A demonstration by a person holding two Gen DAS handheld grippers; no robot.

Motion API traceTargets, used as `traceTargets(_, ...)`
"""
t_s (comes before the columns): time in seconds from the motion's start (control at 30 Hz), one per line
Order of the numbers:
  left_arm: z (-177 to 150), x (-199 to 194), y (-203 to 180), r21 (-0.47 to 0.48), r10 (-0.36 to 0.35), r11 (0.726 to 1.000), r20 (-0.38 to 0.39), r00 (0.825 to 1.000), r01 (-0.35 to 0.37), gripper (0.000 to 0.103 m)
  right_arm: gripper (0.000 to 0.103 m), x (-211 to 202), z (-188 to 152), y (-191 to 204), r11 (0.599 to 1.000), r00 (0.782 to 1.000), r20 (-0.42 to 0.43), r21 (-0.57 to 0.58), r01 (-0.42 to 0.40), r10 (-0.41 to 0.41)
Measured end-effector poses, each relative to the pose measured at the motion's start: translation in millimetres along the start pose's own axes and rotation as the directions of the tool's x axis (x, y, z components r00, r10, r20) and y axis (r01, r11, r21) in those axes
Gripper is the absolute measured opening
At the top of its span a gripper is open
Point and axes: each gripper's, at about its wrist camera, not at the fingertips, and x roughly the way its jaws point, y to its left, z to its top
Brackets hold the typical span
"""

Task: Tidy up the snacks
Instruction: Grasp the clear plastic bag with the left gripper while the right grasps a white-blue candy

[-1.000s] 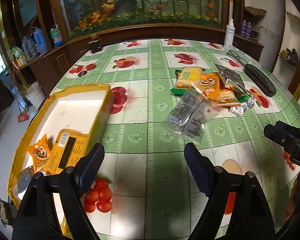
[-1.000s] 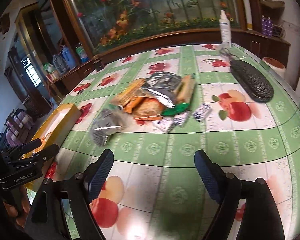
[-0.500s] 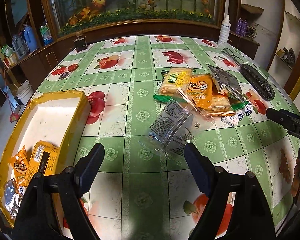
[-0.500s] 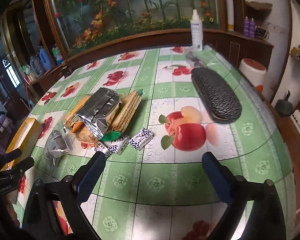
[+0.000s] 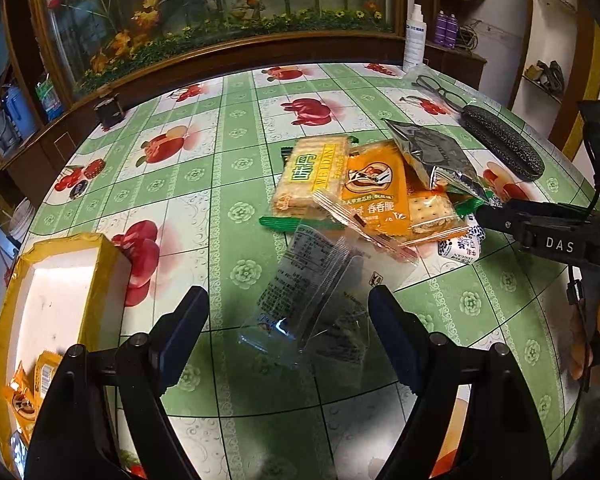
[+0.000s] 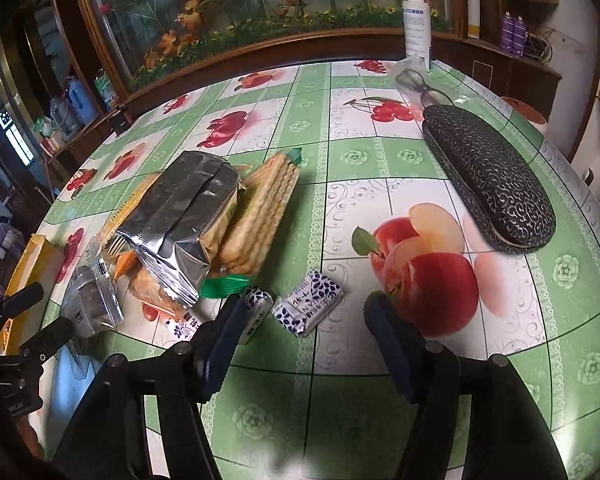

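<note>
A heap of snacks lies mid-table: a cracker pack, an orange packet, a silver bag on top. A clear plastic packet lies nearest, between the spread fingers of my left gripper, which is open and not touching it. The jaws of my right gripper are closing around a small blue-and-white candy; the pads stand clear of it. A second candy rests against the left finger. The yellow box at left holds orange packets.
A dark patterned glasses case lies at the right, with glasses and a white spray bottle behind it. A small dark jar stands at the far left edge. The table rim curves close on the right.
Both grippers moved forward and lower toward the snack heap. The left now straddles the clear packet. The right swung over to the small candies, its jaws widening and then narrowing.
</note>
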Motion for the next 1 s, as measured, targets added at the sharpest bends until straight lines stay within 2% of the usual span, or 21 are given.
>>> traceTargets(0.17,4,17,-7,0.028,-0.028,0.999,-0.037,0.999,0.029,0.082,0.066,3,2,4,1.000,1.000,0.007,-0.015,0.001,-0.001)
traceTargets(0.23,3,28,-11,0.043,-0.010,0.999,-0.066,0.998,0.013,0.082,0.066,4,3,5,1.000,1.000,0.008,-0.019,-0.002,0.002)
traceTargets(0.27,1,35,-12,0.049,0.008,0.999,-0.084,0.996,-0.004,0.086,0.066,4,4,4,1.000,1.000,0.009,-0.020,-0.004,0.004)
traceTargets(0.3,1,35,-10,0.030,-0.003,1.000,-0.059,0.998,0.005,0.086,0.066,4,4,5,1.000,1.000,0.012,-0.024,-0.005,0.005)
traceTargets(0.4,0,38,-1,-0.031,-0.041,0.999,-0.067,0.997,0.039,0.084,0.064,3,2,3,0.999,0.999,0.024,-0.030,-0.021,0.022)
traceTargets(0.43,0,38,1,-0.043,-0.052,0.998,-0.065,0.997,0.050,0.078,0.060,2,1,3,0.999,0.999,0.028,-0.028,-0.027,0.028)
traceTargets(0.47,0,37,1,-0.041,-0.043,0.998,-0.060,0.997,0.041,0.071,0.050,1,0,3,0.999,0.999,0.034,-0.028,-0.034,0.035)
traceTargets(0.57,-2,33,-2,-0.032,-0.025,0.999,-0.054,0.998,0.023,0.067,0.032,-3,0,4,0.999,0.999,0.042,-0.034,-0.033,0.034)
traceTargets(0.67,-6,29,-2,-0.036,-0.015,0.999,-0.052,0.999,0.013,0.065,0.025,-6,-3,4,0.999,0.999,0.047,-0.036,-0.021,0.022)
traceTargets(0.8,-12,25,2,-0.057,-0.029,0.998,-0.059,0.998,0.026,0.065,0.025,-11,-10,1,0.999,0.999,0.048,-0.028,-0.019,0.020)
traceTargets(0.87,-15,22,3,-0.065,-0.038,0.997,-0.063,0.997,0.034,0.065,0.030,-11,-13,-1,1.000,0.999,0.039,-0.027,0.003,-0.002)
traceTargets(1.0,-23,16,2,-0.065,-0.037,0.997,-0.066,0.997,0.033,0.065,0.029,-11,-19,2,0.998,0.999,0.031,-0.058,0.039,-0.038)
